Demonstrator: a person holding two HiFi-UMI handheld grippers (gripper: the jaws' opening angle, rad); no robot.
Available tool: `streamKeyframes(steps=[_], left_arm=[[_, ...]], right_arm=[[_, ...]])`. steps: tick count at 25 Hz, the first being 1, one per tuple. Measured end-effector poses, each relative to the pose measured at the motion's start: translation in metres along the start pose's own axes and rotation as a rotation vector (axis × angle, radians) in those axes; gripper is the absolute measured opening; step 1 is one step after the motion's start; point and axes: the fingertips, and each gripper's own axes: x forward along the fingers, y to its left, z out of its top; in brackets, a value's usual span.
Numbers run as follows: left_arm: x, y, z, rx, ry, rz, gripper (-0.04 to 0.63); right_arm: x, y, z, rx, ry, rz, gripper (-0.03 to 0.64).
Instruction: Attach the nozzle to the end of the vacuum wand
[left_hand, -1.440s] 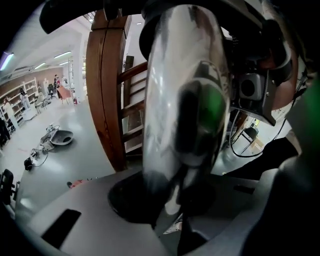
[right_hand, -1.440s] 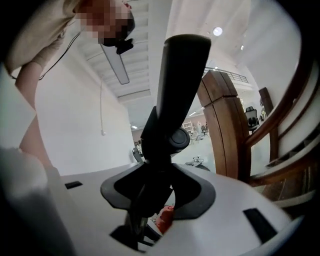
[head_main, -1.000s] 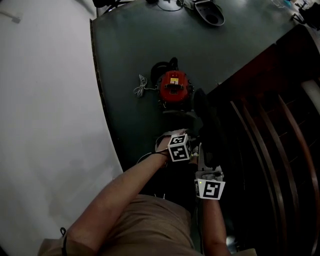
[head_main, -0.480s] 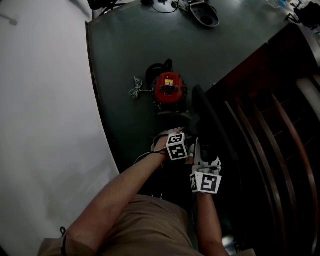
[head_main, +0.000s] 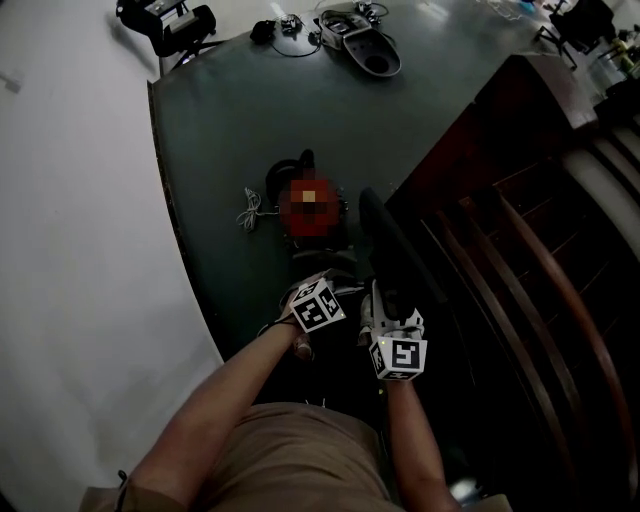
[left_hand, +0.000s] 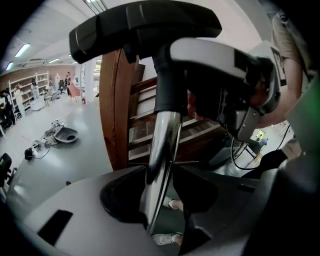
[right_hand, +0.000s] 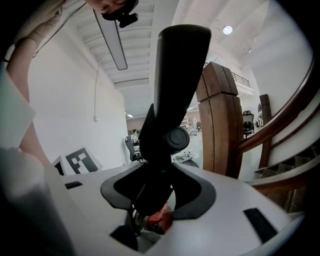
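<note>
Head view: nozzle (head_main: 383, 245) lengthwise, tip up-frame.

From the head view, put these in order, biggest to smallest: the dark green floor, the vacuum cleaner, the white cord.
1. dark green floor, by far.
2. vacuum cleaner.
3. white cord, lying beside the vacuum cleaner, so nearness doesn't skew that.
</note>
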Motion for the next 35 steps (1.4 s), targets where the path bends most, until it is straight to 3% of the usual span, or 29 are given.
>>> streamKeyframes(steps=[3, 8, 20, 26, 32, 35], left_arm=[[-0.003, 0.011, 0.014, -0.028, -0.035, 0.031, 0.163], [-0.012, 0.028, 0.042, -0.148, -0.102, 0.091, 0.163], [0.002, 0.053, 0.104, -0.288, -0.161, 0.170, 0.163], [0.007, 0.058, 0.117, -0.344, -0.191, 0.210, 0.161], [0.009, 0.054, 0.121, -0.367, -0.206, 0.229, 0.161], [0.009, 0.053, 0.118, -0.378, -0.209, 0.238, 0.161]], right_arm=[[0.009, -0.029, -0.006, 0.027, 0.028, -0.008, 0.170], [0.022, -0.080, -0.015, 0.084, 0.083, -0.019, 0.172], [0.062, -0.206, -0.046, 0.201, 0.201, -0.050, 0.172], [0.069, -0.216, -0.050, 0.187, 0.199, 0.025, 0.172], [0.064, -0.218, -0.061, 0.190, 0.216, 0.009, 0.179], [0.064, -0.220, -0.061, 0.160, 0.212, 0.010, 0.224]])
